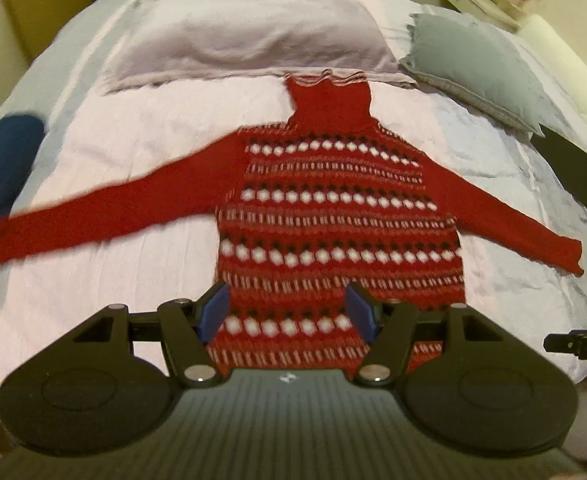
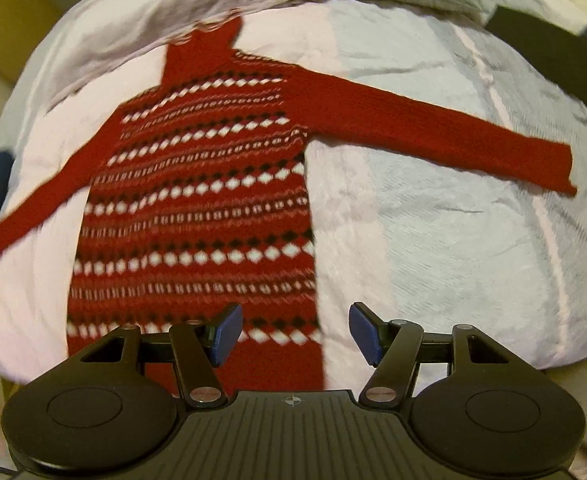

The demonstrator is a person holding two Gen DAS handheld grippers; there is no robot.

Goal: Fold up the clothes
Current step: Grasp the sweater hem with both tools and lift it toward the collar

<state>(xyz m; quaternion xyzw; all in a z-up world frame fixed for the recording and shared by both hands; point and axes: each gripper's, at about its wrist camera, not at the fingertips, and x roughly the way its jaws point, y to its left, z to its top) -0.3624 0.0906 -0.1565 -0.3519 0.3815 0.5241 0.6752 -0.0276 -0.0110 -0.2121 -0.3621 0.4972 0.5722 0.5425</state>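
i saw the red patterned sweater (image 1: 333,216) lying flat on the bed (image 1: 133,140), sleeves spread, collar toward the lavender pillow (image 1: 245,40). my left gripper (image 1: 287,312) hung over the sweater's hem, jaws wide, nothing between them. my right gripper (image 2: 291,332) hovered at the sweater's lower right edge, jaws wide too, holding nothing. a grey pillow (image 1: 473,64) lay right of the collar.

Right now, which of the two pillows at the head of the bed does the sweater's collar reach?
The lilac pillow: the red sweater has its collar touching that pillow's front edge. The grey pillow lies apart, off toward the sweater's other shoulder.
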